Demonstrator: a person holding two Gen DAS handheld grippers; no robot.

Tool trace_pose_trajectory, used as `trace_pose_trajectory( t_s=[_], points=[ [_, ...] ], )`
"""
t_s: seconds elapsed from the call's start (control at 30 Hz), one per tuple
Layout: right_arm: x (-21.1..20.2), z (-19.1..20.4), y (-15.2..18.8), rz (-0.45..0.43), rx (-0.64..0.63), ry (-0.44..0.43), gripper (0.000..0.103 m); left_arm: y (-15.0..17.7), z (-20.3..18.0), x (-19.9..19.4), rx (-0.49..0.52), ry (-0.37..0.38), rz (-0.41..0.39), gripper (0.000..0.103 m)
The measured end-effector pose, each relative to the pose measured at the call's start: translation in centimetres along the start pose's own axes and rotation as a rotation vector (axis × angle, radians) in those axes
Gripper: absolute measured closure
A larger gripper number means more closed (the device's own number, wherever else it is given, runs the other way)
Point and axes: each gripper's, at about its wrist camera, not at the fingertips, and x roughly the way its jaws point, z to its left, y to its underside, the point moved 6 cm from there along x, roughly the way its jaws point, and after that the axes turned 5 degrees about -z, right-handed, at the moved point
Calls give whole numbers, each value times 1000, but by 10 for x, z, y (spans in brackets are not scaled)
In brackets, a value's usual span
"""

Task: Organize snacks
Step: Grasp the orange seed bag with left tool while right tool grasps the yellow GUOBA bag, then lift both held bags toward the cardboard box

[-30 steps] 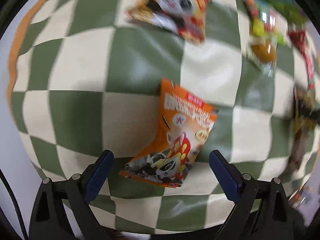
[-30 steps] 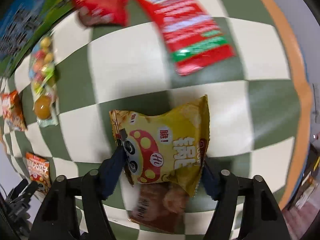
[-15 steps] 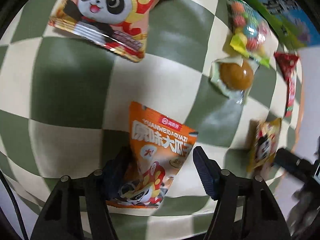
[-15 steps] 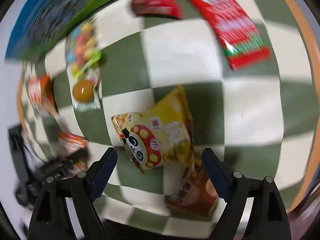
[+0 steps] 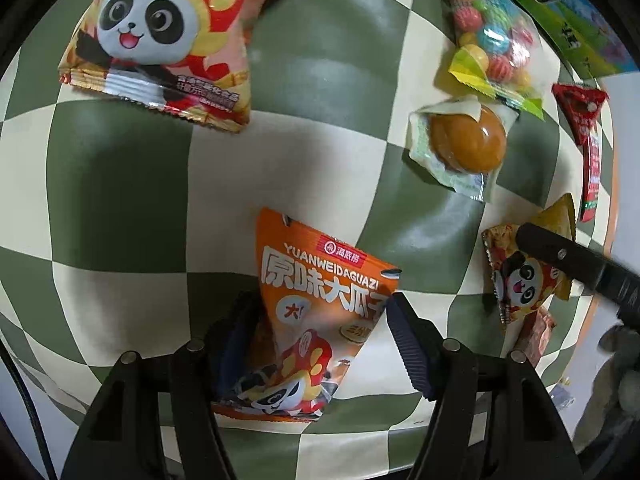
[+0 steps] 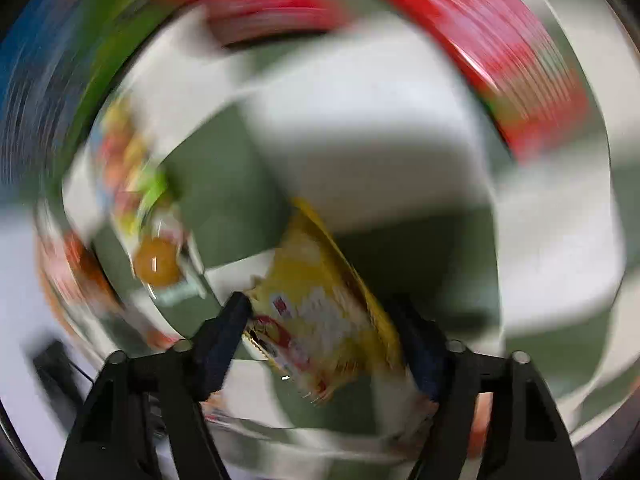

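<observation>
Left gripper (image 5: 320, 332) pinching orange seed packet (image 5: 320, 304) at its lower half; both pads pressed against packet sides, packet's top corner pointing away over the checkered cloth (image 5: 120, 168). Right gripper (image 6: 324, 336) closing on yellow panda packet (image 6: 324, 316), pads at its two side edges; right wrist view heavily motion-blurred, so firmness of contact not certain. Same yellow packet (image 5: 520, 276) seen in left wrist view at right, near cloth edge, with a dark gripper finger across it and a brown packet (image 5: 536, 332) just beneath.

Open cloth: broad bare squares left of and above orange packet, between it and large panda bag (image 5: 160, 40) at upper left. Narrower gap to the right, toward wrapped brown bun (image 5: 464, 144). Candy-ball bag (image 5: 492, 48) just above bun, corners overlapping or touching. Long red packet (image 5: 588, 148) along right edge of cloth. Green-blue box (image 5: 568, 20) at far upper right border.
</observation>
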Motion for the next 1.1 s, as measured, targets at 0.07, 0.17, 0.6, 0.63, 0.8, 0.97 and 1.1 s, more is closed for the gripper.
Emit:
trace_pose_trajectory(
  t_s=[0.07,0.17,0.6,0.63,0.8,0.97,1.1],
  points=[
    [-5,22,-2,-22,-252,122,32,2,-15,-3,17,-7,10,39],
    [-28,38,0,-105,-444,273,15,12,-26,-13,47,-16,-7,39],
    [-29,-25,44,40,417,-334,14,37,-64,-9,253,-177,2,48],
    [-22,-27,44,58,473,-351,14,34,-65,-9,232,-164,-1,48],
    [6,-27,28,46,552,-269,33,24,-59,-26,93,-49,-6,48],
    [5,-24,7,10,321,-155,43,23,-50,-32,-29,57,18,48],
    [-2,5,4,27,-149,27,46,24,-45,-38,-81,98,21,47]
  ],
)
